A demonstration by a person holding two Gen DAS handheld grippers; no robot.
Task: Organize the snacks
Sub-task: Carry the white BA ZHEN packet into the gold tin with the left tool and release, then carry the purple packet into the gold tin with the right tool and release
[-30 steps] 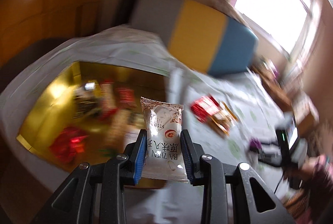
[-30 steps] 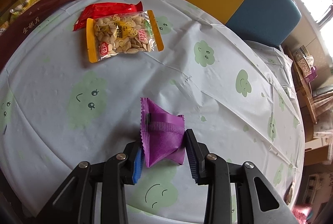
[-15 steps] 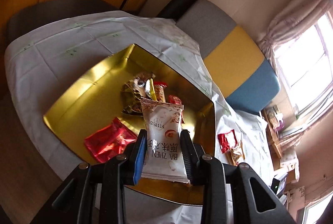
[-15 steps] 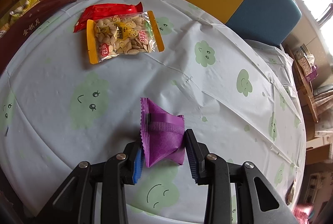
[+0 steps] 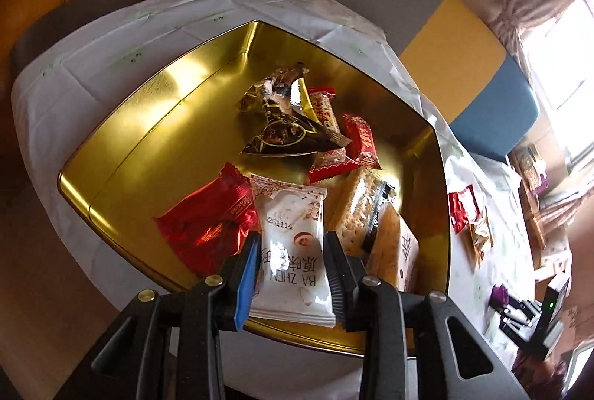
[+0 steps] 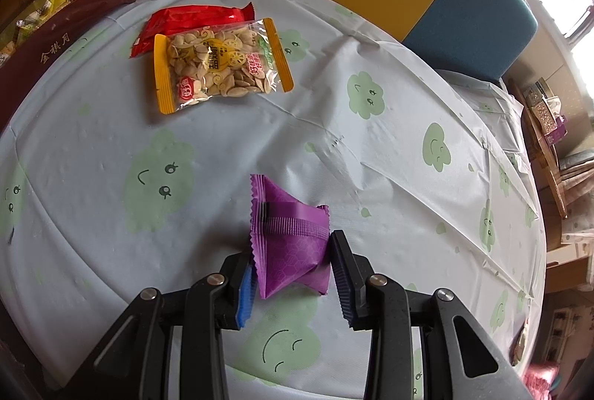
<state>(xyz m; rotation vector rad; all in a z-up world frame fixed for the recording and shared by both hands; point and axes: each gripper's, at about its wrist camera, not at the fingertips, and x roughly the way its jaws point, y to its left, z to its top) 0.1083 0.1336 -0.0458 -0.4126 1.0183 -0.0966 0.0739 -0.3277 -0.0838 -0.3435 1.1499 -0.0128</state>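
Our left claw (image 5: 291,264) has its jaws easing apart around the white packet (image 5: 291,244), which hangs upright between the pads over the near edge of the gold tin (image 5: 156,110). We judge the main risk is the drop itself: released this close to the rim, the packet could tip outward and land on the tablecloth (image 5: 92,65), or slide onto the red wrapper (image 5: 211,218) and the crackers (image 5: 358,210) beside it. Our right claw (image 6: 291,268) grips the purple pouch (image 6: 289,233) narrowly, low over the table; the slick foil could twist free when lifted. The seed bag (image 6: 219,65) lies well apart, overlapping a red packet (image 6: 185,21).
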